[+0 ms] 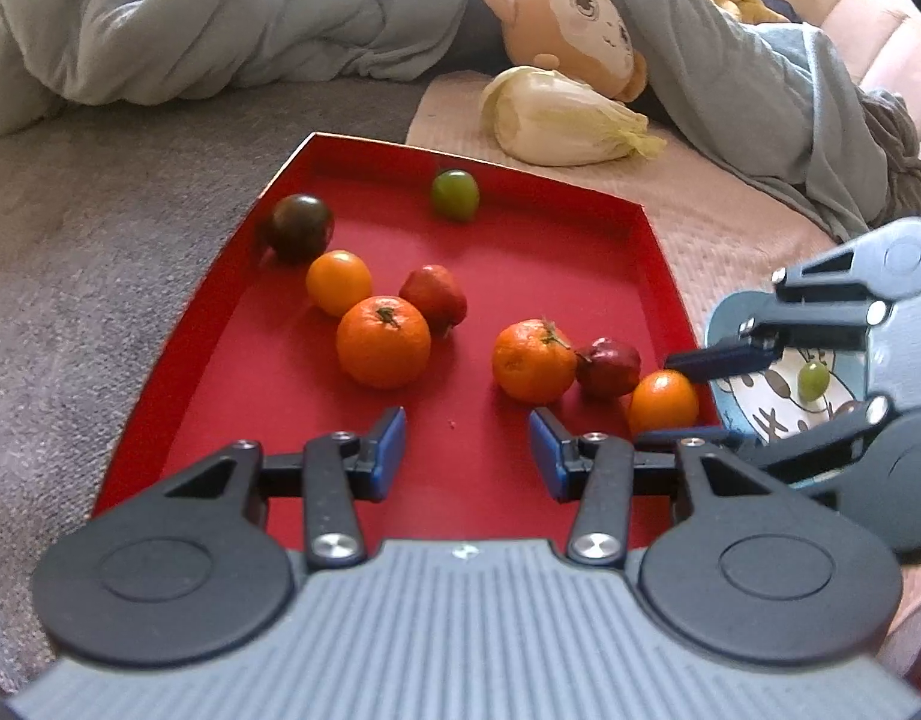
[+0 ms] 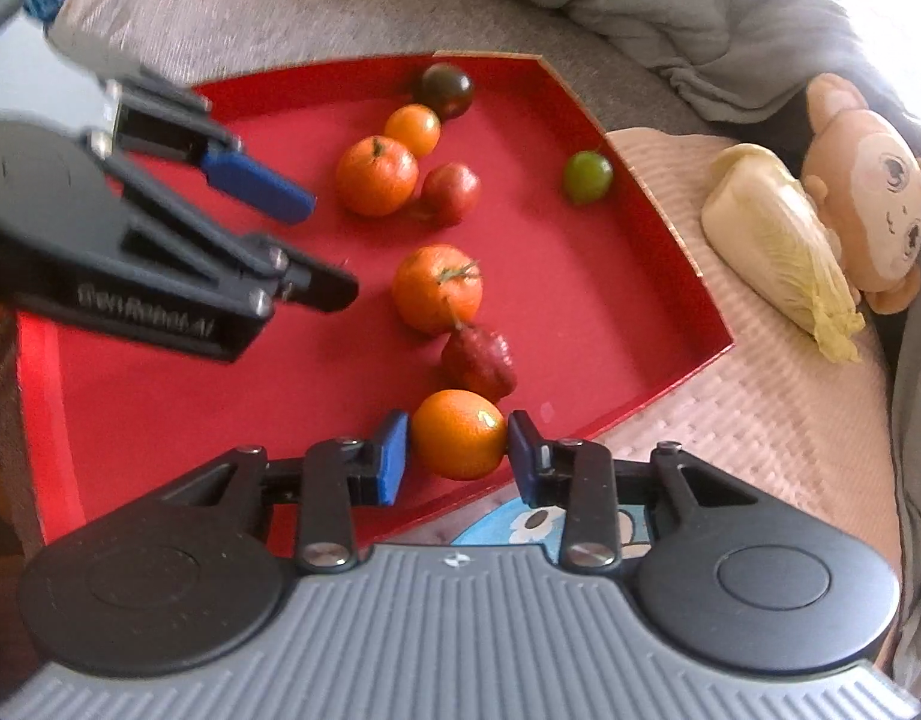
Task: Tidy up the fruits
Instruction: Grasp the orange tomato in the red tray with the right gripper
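A red tray (image 1: pixel 160 360) on the bed holds several fruits: two mandarins (image 1: pixel 383 341) (image 1: pixel 533 360), a dark tomato (image 1: pixel 297 227), a green fruit (image 1: pixel 454 195) and red ones. My left gripper (image 1: pixel 467 450) hovers open over the tray's near part, with nothing between its blue pads. At the tray's right corner my right gripper (image 2: pixel 457 456) is shut on a small orange (image 2: pixel 459 429), one pad against each side of it. Just past that corner lies a blue cartoon plate (image 1: pixel 724 324) with one green grape (image 1: pixel 814 381) on it.
A napa cabbage (image 1: pixel 565 120) and a monkey plush (image 1: pixel 580 24) lie on the pink mat beyond the tray. A rumpled blue-grey blanket (image 1: pixel 190 18) fills the far side. Grey bedding lies left of the tray.
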{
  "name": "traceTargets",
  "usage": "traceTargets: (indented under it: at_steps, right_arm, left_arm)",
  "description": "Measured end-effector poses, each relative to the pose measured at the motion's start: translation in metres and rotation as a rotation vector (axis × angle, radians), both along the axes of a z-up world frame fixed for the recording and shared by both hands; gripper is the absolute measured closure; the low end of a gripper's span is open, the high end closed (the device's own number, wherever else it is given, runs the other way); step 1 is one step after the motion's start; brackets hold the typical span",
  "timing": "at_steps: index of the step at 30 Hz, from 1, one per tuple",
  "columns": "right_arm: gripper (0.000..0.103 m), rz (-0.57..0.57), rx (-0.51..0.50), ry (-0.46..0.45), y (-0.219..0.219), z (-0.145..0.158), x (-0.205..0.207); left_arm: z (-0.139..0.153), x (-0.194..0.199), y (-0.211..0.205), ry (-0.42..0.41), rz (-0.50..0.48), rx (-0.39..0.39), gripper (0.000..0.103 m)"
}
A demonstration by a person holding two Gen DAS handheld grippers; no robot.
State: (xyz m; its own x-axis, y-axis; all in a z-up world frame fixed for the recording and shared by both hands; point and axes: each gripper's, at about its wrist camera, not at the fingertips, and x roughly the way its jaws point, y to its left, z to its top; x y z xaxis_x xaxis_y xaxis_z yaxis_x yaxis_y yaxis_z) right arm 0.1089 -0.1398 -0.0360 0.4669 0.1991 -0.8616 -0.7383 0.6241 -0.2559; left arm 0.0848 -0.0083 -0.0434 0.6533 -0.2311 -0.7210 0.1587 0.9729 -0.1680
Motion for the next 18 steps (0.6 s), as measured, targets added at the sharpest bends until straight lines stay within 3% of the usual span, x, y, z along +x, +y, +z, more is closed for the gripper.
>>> traceTargets:
  at_steps: [8, 18]
  right_arm:
    - [0.062, -0.099, 0.109, -0.044, -0.021, 0.031, 0.003]
    - [0.062, -0.131, 0.155, -0.048, -0.037, 0.042, 0.001]
  left_arm:
    - [-0.004, 0.007, -0.015, 0.010, -0.064, 0.019, 0.055]
    - [-0.009, 0.032, -0.039, 0.003, -0.139, 0.079, 0.055]
